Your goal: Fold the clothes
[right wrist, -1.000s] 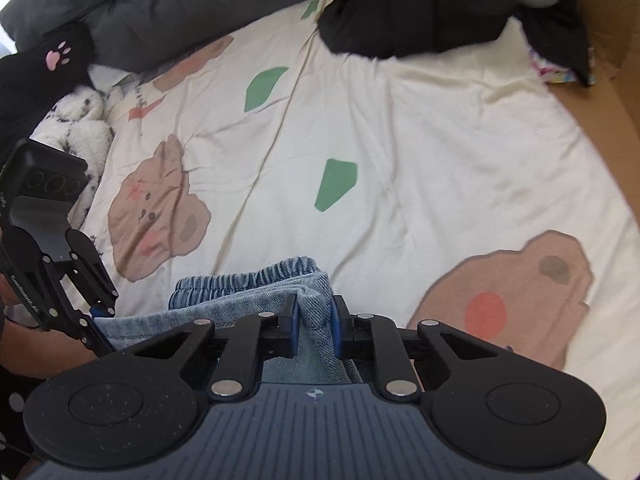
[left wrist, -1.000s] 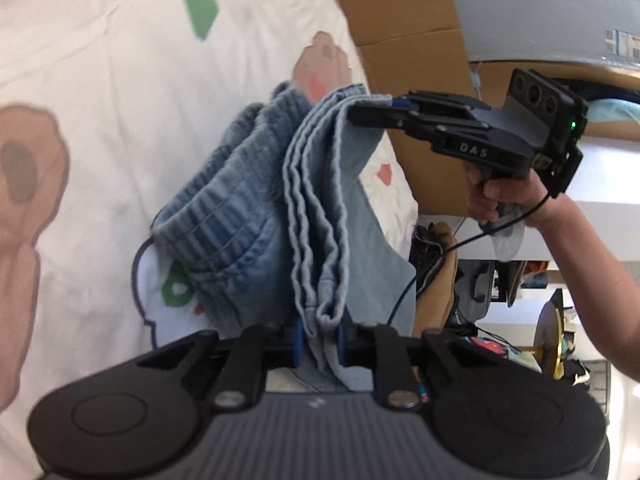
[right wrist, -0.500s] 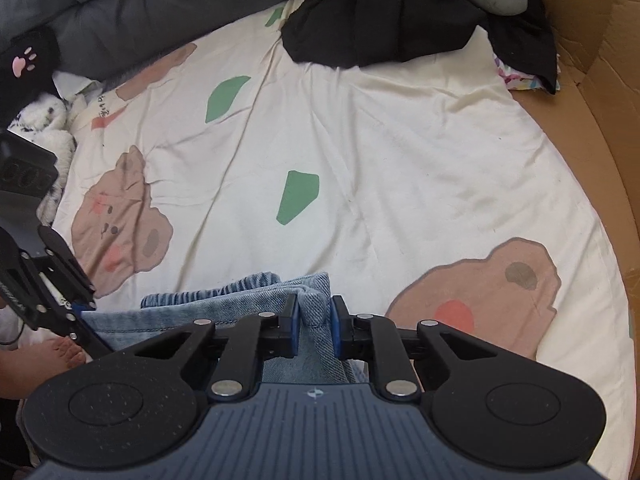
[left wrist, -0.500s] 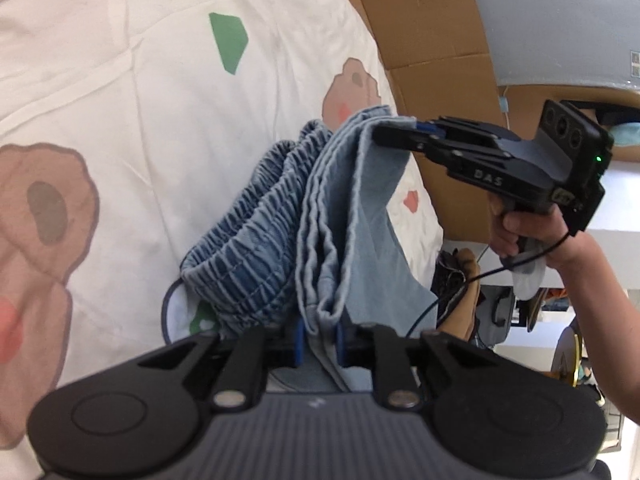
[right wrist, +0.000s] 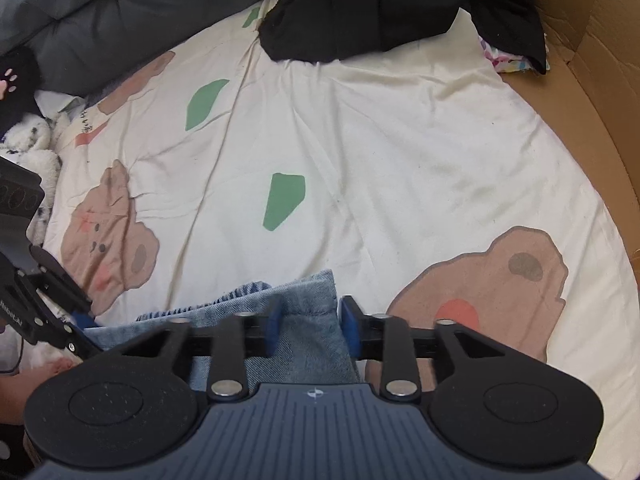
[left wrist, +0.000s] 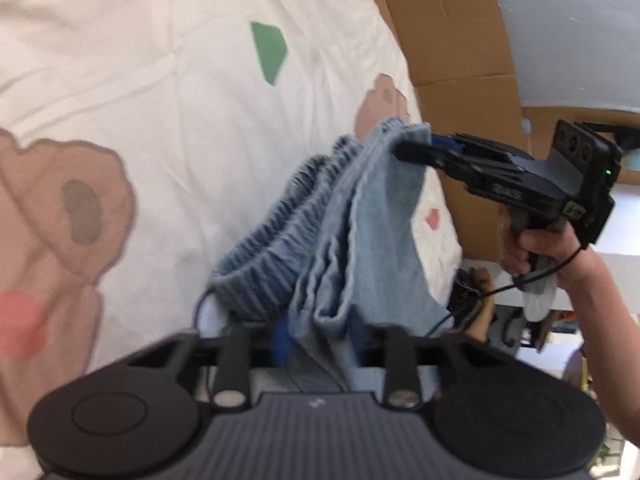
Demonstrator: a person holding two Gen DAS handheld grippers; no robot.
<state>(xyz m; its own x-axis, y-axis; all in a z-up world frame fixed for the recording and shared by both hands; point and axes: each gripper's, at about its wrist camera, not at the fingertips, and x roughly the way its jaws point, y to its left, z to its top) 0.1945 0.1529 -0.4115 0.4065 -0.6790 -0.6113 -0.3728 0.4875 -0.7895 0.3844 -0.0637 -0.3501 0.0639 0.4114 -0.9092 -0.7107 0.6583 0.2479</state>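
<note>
Folded denim garment being spanned betw. both tools over bed sheet, long axis running lower centre to upper right of left wrist view.

Left hand-held gripper: jaws just opened, halfway apart, denim between, not being pinched.

Right hand-held gripper: same, far corner being released.

Counted one denim garment, two grippers, left and right, one black clothes pile, one printed sheet.
</note>
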